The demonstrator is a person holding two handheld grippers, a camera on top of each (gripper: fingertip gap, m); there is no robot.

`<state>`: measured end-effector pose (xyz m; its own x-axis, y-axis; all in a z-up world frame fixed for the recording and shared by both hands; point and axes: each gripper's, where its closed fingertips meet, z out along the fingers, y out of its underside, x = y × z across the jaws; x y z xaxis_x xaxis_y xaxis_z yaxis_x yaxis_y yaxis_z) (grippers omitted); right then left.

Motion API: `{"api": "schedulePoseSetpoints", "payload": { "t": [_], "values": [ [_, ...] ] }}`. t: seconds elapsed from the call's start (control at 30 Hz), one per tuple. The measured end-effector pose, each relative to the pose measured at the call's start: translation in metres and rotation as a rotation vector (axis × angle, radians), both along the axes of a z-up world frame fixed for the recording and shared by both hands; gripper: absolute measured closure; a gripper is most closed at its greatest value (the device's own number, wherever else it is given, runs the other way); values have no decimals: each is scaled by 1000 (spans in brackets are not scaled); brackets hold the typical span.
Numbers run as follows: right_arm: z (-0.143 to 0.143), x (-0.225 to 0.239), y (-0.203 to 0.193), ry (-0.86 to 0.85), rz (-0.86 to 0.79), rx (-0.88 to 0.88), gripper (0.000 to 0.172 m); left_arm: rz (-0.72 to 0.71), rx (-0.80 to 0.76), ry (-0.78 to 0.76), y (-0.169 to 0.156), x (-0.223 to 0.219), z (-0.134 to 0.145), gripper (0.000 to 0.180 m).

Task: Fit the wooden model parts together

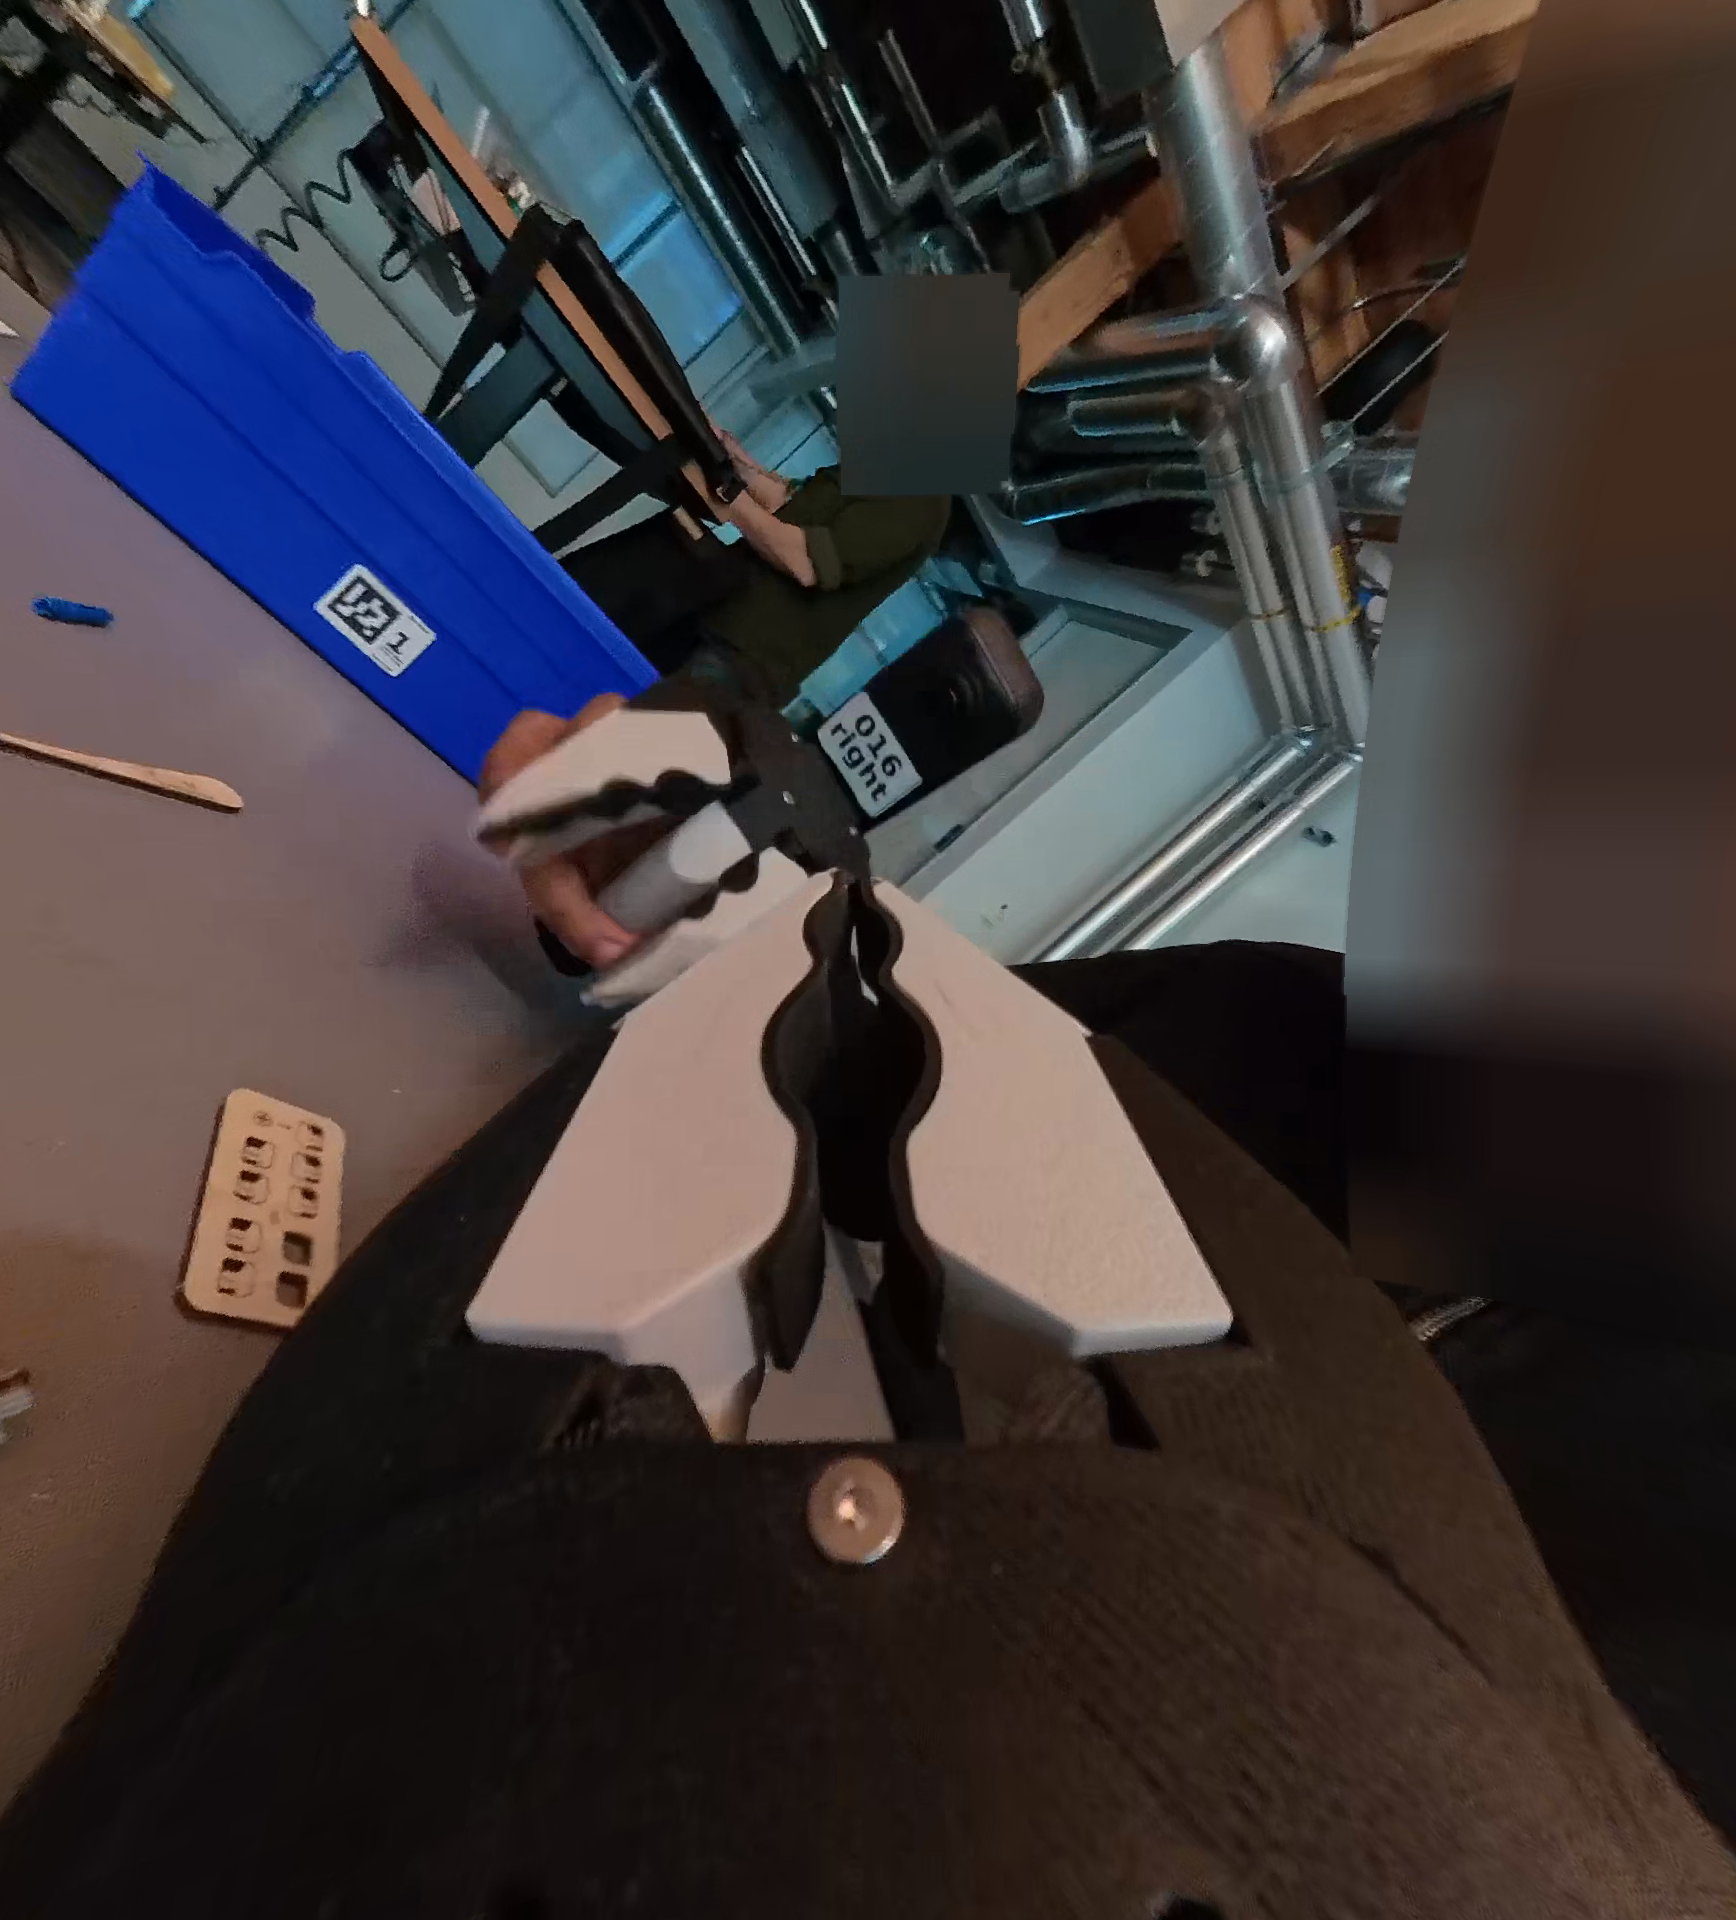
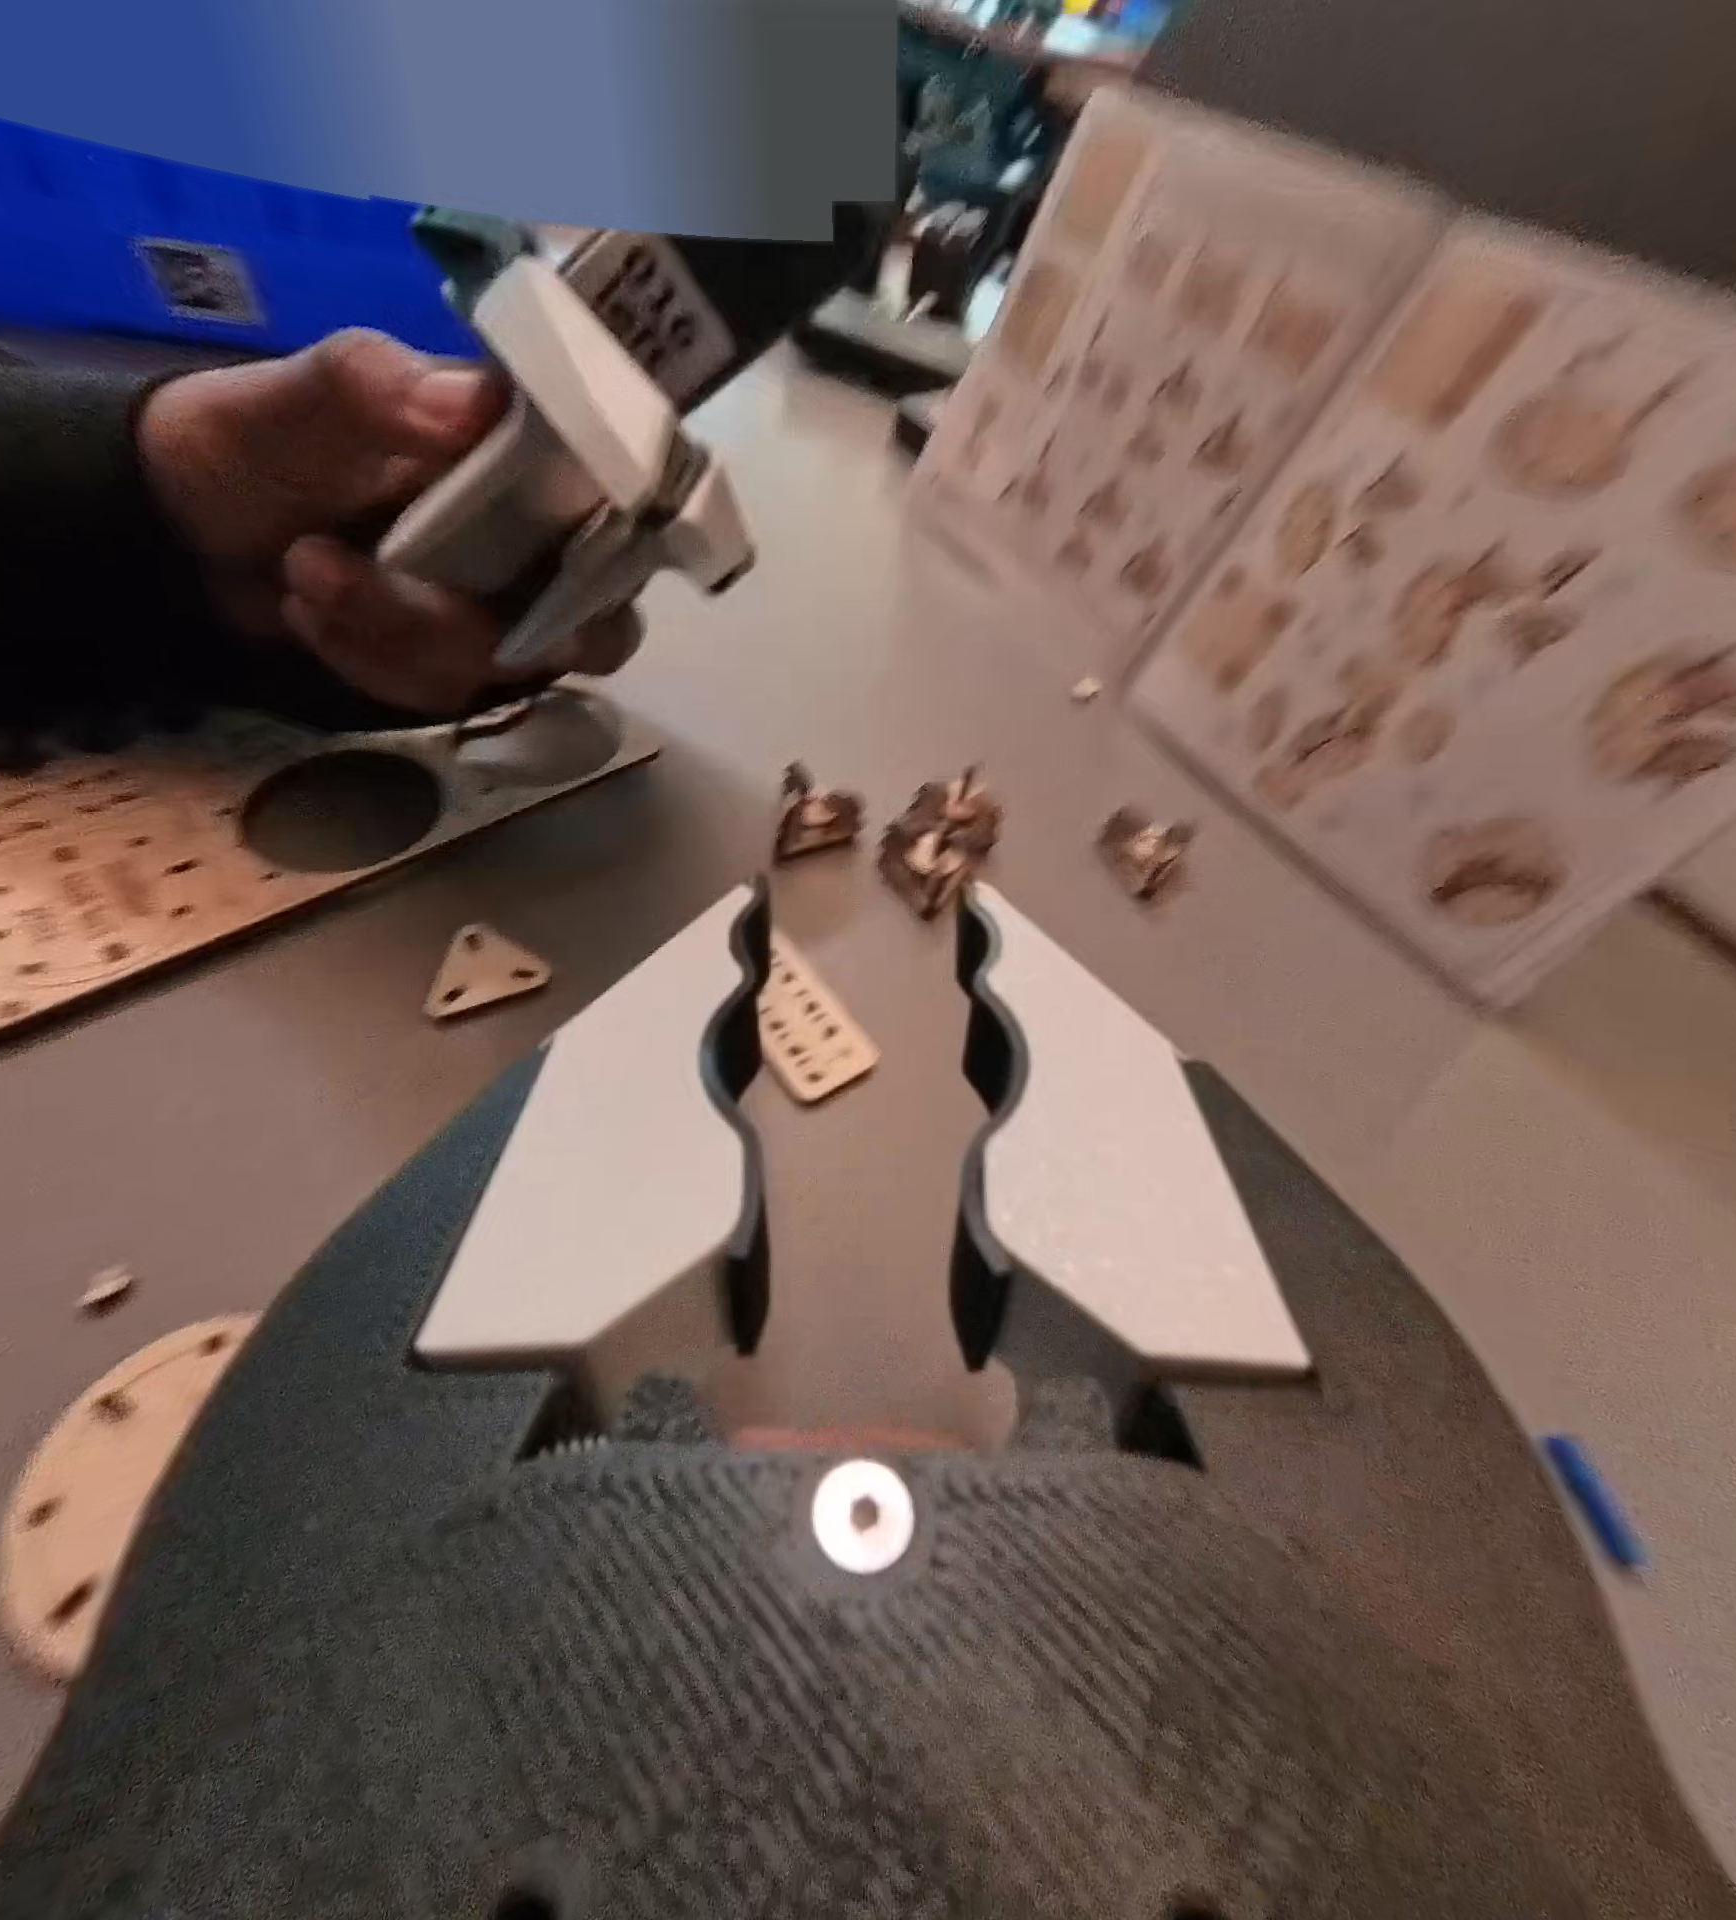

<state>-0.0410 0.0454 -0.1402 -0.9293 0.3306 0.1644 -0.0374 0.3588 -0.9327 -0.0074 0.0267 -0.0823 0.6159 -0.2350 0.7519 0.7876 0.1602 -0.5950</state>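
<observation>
In the left wrist view my left gripper [image 1: 848, 896] is shut, its dark pads pressed together, and I see nothing between them. It is raised off the grey table [image 1: 168, 935]. Just beyond its tips is my right gripper [image 1: 540, 909], held by a hand, with its jaws apart. In the right wrist view my right gripper [image 2: 862, 899] is open and empty above the table. A small perforated wooden strip [image 2: 822, 1039] lies on the table under its gap. Three small dark wooden assemblies [image 2: 937, 831] lie just beyond its tips. The left gripper [image 2: 724, 556] hangs in a hand above a wooden sheet [image 2: 116, 883].
A blue bin [image 1: 303, 488] stands at the table's far side. A wooden stick [image 1: 116, 769], a small blue piece [image 1: 72, 611] and a perforated wooden plate [image 1: 266, 1210] lie on the table. A triangular piece [image 2: 485, 971], a round disc [image 2: 105, 1496] and a printed sheet [image 2: 1415, 571] lie nearby. Spacing between my two grippers at the tips: around 7 centimetres.
</observation>
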Motion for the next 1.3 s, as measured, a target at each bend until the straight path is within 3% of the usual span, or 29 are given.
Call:
{"api": "schedulePoseSetpoints", "payload": {
  "t": [0.17,0.3,0.43,0.67,1.0,1.13,1.2,1.3],
  "values": [
    [-1,54,3,-137,173,-39,138,72,-61,78,-5,-6,-1,180],
    [-30,124,12,-198,371,176,142,93,-79,110,-6,-7,0,180],
    [-49,151,14,-209,415,294,145,73,-91,112,0,-3,-3,180],
    [-73,153,9,-206,393,386,146,97,-207,185,6,-3,-15,180],
    [-74,151,6,-245,393,403,167,77,-233,198,12,2,-20,180],
    [-73,142,5,-237,360,401,167,75,-241,204,13,3,-21,180],
    [-55,119,1,-123,271,315,167,68,-240,206,14,5,-21,180],
    [-3,73,1,89,63,98,167,24,-189,179,16,10,-18,180]
  ]
}}
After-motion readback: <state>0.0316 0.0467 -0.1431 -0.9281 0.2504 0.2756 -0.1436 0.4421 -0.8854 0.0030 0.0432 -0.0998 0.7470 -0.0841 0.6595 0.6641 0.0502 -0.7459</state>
